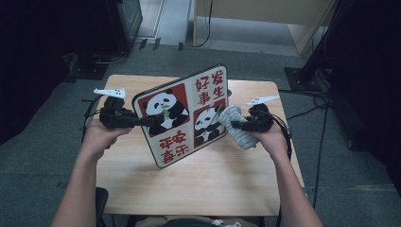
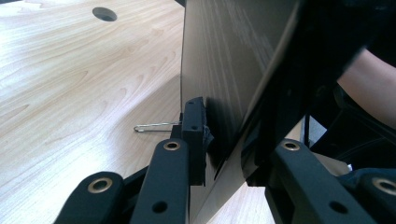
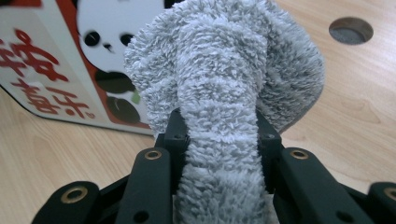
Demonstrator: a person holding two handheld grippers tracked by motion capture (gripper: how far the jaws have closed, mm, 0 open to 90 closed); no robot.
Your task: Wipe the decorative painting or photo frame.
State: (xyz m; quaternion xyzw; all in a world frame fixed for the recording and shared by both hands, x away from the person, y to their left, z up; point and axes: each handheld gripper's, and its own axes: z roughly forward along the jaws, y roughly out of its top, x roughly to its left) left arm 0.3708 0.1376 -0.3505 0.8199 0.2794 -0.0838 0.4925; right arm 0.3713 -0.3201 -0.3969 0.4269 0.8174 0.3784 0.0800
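A square panda board (image 1: 185,115) with red Chinese characters stands tilted on the wooden table (image 1: 198,184), its lower corner resting on the wood. My left gripper (image 1: 152,121) is shut on the board's left edge; in the left gripper view the jaws pinch the thin board (image 2: 224,70) edge-on, around the gripper's midpoint (image 2: 224,140). My right gripper (image 1: 232,125) is shut on a fluffy grey cloth (image 1: 236,126), which touches the board's right side. In the right gripper view the cloth (image 3: 224,93) bulges up between the jaws (image 3: 222,135), with the board (image 3: 51,70) behind it.
A round cable hole (image 3: 350,30) sits in the tabletop near the cloth. A thin metal clip (image 2: 154,127) lies on the wood beside the board. Dark stands and cables (image 1: 312,99) surround the table on the floor.
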